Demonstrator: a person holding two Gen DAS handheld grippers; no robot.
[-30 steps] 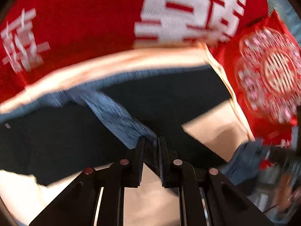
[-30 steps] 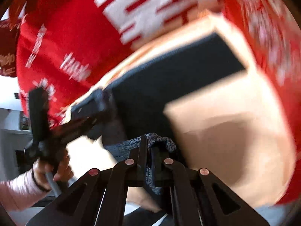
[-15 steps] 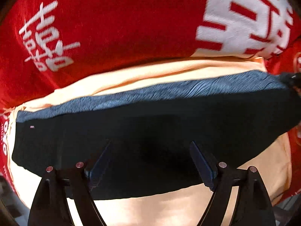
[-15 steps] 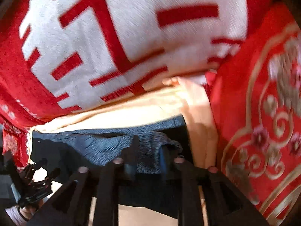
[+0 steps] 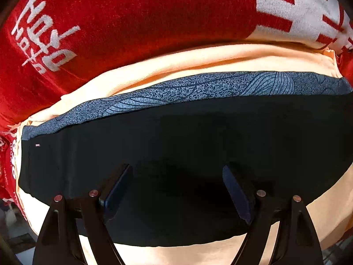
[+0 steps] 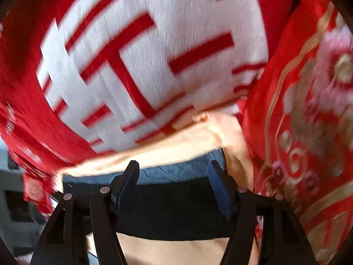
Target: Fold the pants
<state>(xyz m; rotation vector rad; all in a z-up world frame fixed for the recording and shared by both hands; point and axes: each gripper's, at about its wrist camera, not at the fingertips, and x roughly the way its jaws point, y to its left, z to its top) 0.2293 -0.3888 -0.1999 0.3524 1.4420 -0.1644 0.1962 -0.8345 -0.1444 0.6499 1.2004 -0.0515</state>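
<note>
The pants lie folded flat on a peach cloth: a black panel with a blue-grey patterned band along the far edge. My left gripper hangs open straight above the black panel, with nothing between its fingers. In the right wrist view the same pants show as a black strip with the blue band behind it. My right gripper is over their right end, its jaws opening, and the cloth lies below them, not pinched.
A red blanket with white characters covers the surface behind the peach cloth. A red embroidered cushion with gold and pink flowers sits close on the right. Room furniture shows dimly at the left edge.
Both grippers held the pants' patterned edge a second ago and have let go. The pants now lie flat and folded. The right gripper swung to the right end, the left sank lower.
</note>
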